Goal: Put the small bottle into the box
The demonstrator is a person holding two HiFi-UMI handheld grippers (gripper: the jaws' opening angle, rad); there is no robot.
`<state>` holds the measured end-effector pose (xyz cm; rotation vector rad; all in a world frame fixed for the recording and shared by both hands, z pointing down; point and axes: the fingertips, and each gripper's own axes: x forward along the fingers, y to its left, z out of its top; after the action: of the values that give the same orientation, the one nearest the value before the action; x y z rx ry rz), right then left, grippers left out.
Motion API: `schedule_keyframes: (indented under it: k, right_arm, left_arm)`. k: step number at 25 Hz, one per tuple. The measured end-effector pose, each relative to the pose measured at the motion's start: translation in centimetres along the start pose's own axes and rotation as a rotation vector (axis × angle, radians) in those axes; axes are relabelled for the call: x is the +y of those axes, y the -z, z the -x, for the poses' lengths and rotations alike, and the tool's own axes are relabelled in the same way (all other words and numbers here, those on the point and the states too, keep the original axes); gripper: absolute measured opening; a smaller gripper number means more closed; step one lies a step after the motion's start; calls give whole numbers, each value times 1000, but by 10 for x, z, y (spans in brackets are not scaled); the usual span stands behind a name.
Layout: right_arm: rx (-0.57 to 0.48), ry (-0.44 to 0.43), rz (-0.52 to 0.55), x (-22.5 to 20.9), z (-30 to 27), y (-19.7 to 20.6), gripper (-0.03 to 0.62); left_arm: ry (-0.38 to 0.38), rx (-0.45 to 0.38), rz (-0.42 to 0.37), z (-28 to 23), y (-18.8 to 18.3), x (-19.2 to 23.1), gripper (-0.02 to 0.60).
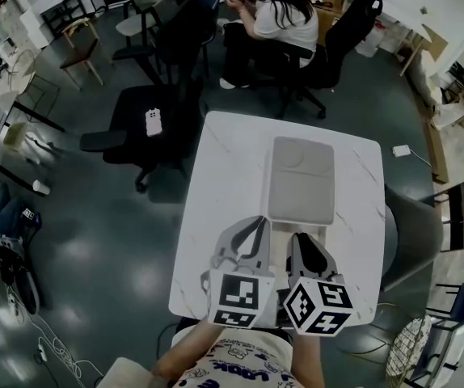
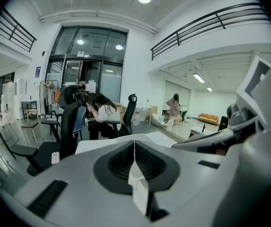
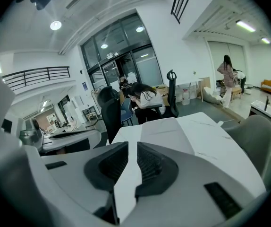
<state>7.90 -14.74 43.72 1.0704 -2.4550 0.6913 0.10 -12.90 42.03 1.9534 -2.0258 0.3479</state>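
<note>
White marble-patterned table point(image 1: 216, 184), 1 black office chair point(image 1: 131, 115) just left of it, seated person point(image 1: 276, 14) beyond

- On the table point(image 1: 224, 168), middle to far side: box point(image 1: 301, 180).
- Over the table's near edge, side by side: left gripper point(image 1: 258, 223), right gripper point(image 1: 303, 239).
- Left of the table: chair point(image 1: 131, 115).
- Behind the table: seated person point(image 1: 276, 14).

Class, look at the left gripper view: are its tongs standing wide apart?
No: the left gripper has its tongs pressed together, nothing between them.
</note>
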Motion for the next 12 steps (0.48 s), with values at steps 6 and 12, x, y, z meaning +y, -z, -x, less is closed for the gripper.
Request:
schedule_keyframes:
  k: [6,12]
  right_arm:
    - [-2,0,3,4,4,3,66]
    - [-8,5,9,3,10,2,66]
  left_arm:
    - [1,-9,2,6,-2,-1,20]
    - [9,-12,-1,9,-3,-5,20]
